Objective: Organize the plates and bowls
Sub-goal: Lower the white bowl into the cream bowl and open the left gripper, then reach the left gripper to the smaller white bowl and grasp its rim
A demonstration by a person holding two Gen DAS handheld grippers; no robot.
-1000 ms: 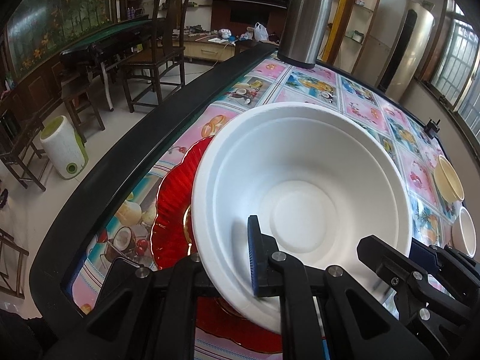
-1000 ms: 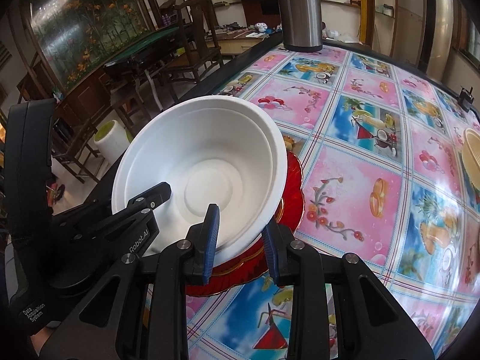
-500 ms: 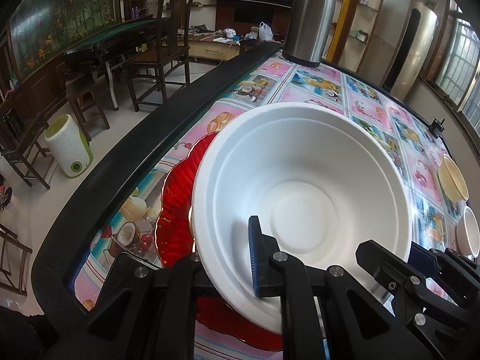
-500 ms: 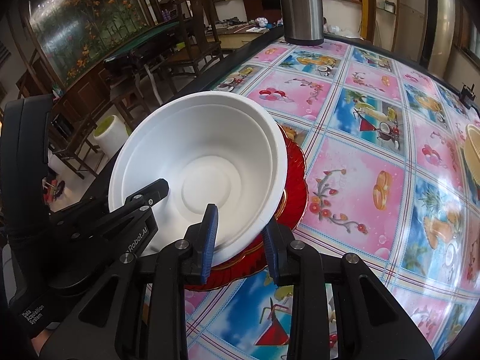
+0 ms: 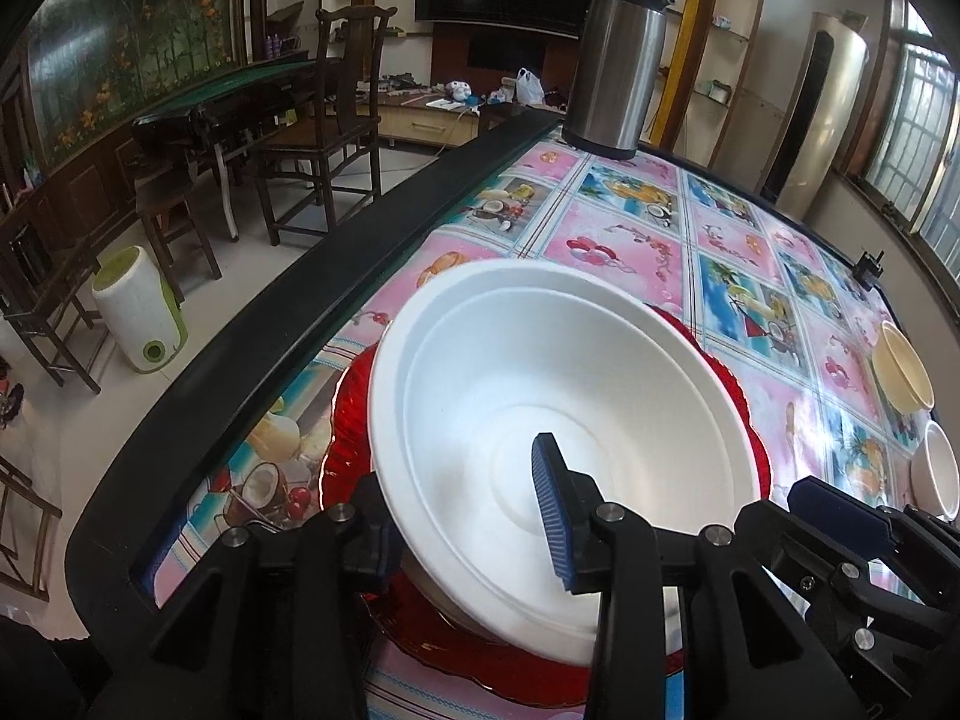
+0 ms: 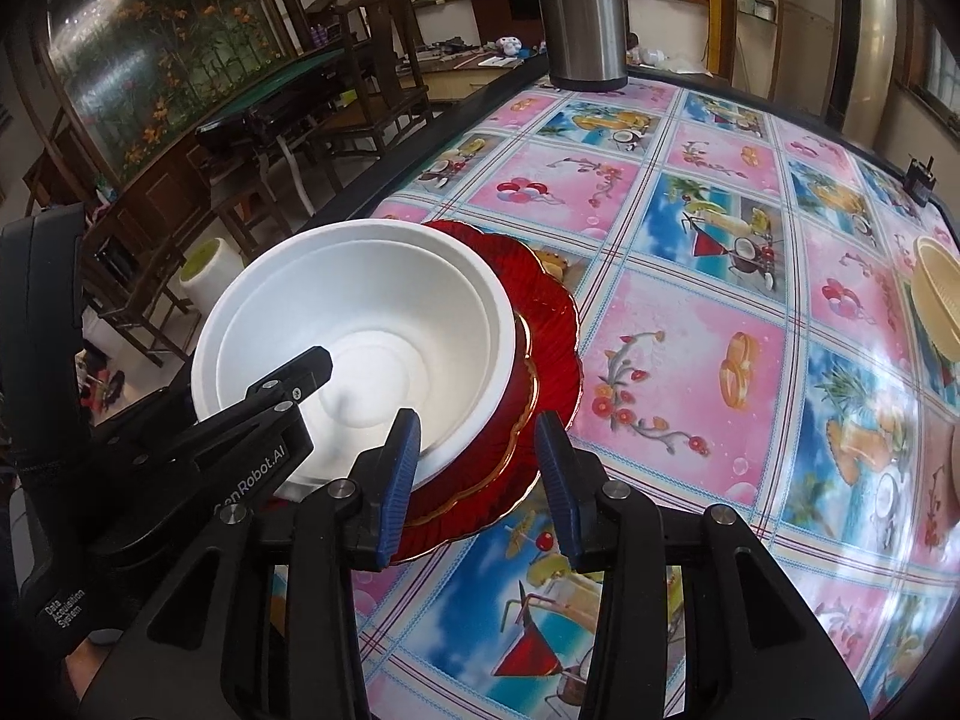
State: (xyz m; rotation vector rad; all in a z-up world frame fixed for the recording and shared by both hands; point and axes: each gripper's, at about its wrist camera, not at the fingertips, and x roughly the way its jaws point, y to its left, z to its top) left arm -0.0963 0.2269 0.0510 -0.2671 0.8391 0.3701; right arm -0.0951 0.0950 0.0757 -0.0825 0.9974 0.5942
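A big white foam bowl (image 5: 540, 384) rests on a red glass plate (image 5: 354, 414) near the table's left edge. My left gripper (image 5: 462, 528) straddles the bowl's near rim, one blue pad inside and the other finger outside, wide apart. In the right wrist view the bowl (image 6: 372, 312) sits on the red plate (image 6: 540, 312). My right gripper (image 6: 477, 480) is open just in front of the plate's near rim, apart from it. The left gripper's fingers (image 6: 282, 384) reach over the bowl there.
A steel thermos (image 5: 618, 60) stands at the table's far end. A cream bowl (image 5: 900, 372) and a white bowl (image 5: 936, 474) sit at the right. The black table edge (image 5: 300, 300) runs along the left, with chairs and a bin beyond.
The bowl has come down onto the red plate. My left gripper has opened wider at the rim. My right gripper has opened and drawn back from the plate's rim.
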